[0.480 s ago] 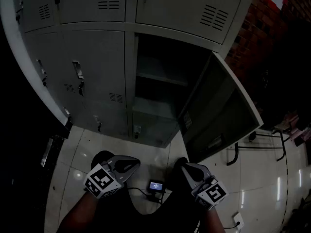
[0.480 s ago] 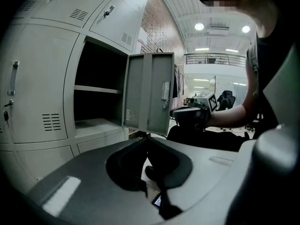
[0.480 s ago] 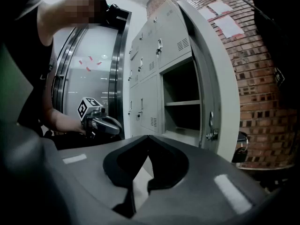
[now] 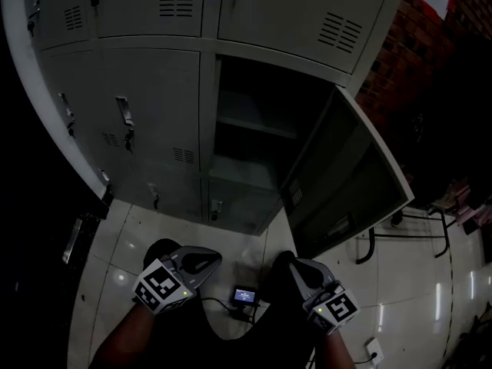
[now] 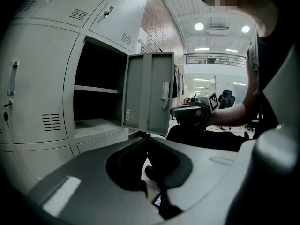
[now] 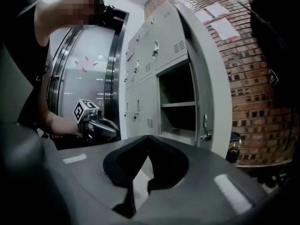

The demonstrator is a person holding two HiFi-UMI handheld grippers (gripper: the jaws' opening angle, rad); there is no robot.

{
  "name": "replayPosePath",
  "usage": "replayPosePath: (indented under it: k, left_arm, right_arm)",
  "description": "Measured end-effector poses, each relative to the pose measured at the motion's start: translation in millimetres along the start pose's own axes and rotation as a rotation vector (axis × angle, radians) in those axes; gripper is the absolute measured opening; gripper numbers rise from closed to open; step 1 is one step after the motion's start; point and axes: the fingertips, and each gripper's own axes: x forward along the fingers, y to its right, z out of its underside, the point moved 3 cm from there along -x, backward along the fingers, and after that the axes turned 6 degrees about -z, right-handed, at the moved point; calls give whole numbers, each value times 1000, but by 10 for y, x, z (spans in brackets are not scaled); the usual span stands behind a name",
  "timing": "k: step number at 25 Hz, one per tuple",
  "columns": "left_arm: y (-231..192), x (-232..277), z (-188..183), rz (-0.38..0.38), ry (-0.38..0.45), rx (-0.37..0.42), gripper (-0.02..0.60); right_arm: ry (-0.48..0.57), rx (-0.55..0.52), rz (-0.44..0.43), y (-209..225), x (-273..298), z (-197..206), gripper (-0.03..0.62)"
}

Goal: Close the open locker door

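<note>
The locker door (image 4: 346, 177) stood swung wide at the right of its open compartment (image 4: 254, 129), well apart from both grippers. The left gripper (image 4: 201, 260) and the right gripper (image 4: 298, 269) hung low and near, each clenched on nothing. The push would likely go best with the right gripper's closed tips set on the door's outer face near its free edge, then swept left and far until it seated.
</note>
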Motion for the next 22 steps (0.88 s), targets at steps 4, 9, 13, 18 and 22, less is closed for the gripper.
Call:
replayPosePath:
  k: [4, 9, 13, 18, 22]
  left_arm:
    - [-2, -20, -26, 3, 10, -3, 12]
    - [-8, -14, -15, 0, 8, -3, 12]
    - [-10, -7, -10, -1, 4, 0, 12]
    - [-1, 3, -5, 3, 3, 0, 12]
    - [0, 10, 2, 0, -3, 1, 12]
  right_arm:
    - [31, 22, 16, 19, -121, -41, 2]
    - [23, -25, 49, 58, -366, -75, 3]
    - [9, -69, 63, 170, -574, -130, 80]
    - [72, -54, 129, 557, -888, -327, 84]
    - [111, -65, 67, 717, -932, -502, 186]
